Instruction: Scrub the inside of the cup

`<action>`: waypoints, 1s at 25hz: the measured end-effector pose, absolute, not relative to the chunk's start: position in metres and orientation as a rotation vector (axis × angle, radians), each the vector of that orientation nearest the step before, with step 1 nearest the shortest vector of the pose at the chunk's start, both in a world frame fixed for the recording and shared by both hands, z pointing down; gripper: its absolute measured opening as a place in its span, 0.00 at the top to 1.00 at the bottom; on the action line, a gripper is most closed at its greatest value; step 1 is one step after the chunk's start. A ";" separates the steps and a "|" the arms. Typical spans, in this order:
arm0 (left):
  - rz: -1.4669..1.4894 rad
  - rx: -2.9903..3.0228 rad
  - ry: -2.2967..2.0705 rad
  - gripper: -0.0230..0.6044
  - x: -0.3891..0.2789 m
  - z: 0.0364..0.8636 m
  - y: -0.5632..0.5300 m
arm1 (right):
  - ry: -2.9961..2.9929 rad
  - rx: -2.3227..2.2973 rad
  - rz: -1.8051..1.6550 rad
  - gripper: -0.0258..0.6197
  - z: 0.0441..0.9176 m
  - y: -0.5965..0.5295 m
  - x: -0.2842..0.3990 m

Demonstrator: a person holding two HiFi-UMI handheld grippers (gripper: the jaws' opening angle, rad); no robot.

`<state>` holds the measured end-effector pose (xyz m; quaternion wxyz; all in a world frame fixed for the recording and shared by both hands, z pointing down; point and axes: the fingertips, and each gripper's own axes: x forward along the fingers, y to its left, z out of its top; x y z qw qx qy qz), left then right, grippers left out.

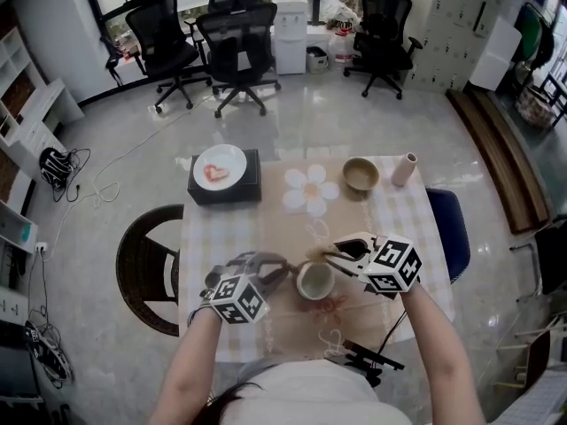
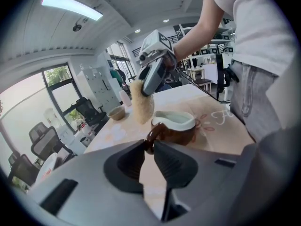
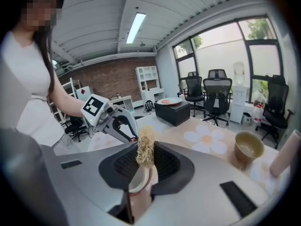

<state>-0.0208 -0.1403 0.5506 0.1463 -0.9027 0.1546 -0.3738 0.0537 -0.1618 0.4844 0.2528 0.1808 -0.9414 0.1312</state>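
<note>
Pinching the brown handle of the cup [image 2: 175, 125], the left gripper [image 2: 149, 148] had its jaws closed on it. The right gripper [image 3: 143, 163] clamped a fibrous scrubber [image 3: 145, 147] just beside the rim. The cup stood mid-table [image 1: 403, 215], its pale inside partly hidden. Beyond sat a tan bowl [image 1: 361, 174] and a plate [image 1: 220, 164] bearing something pink.

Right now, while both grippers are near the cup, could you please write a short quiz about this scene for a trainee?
1. True or false: the left gripper is shut on the handle of the cup.
2. What does the right gripper hold? A: a spoon. B: a fibrous scrubber. C: nothing.
3. Fill in: the white plate lies on a black ____.
Key: 1 true; 2 B; 3 box.
</note>
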 end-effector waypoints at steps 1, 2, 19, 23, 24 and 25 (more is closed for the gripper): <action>-1.075 -2.597 0.442 0.86 -0.020 0.551 -0.140 | -2.556 0.455 0.306 0.84 0.481 -0.157 0.052; -1.073 -2.593 0.438 0.86 -0.020 0.550 -0.140 | -2.544 0.421 0.256 0.84 0.480 -0.153 0.050; -1.087 -2.510 0.378 0.86 -0.018 0.547 -0.133 | -2.300 0.312 0.149 0.85 0.522 -0.168 0.038; -1.082 -2.476 0.365 0.86 -0.015 0.544 -0.131 | -2.402 0.302 0.186 0.85 0.497 -0.166 0.033; -1.082 -2.466 0.359 0.86 -0.015 0.544 -0.131 | -2.417 0.270 0.187 0.85 0.493 -0.162 0.030; -1.082 -2.455 0.352 0.86 -0.015 0.544 -0.131 | -2.420 0.232 0.177 0.85 0.489 -0.158 0.028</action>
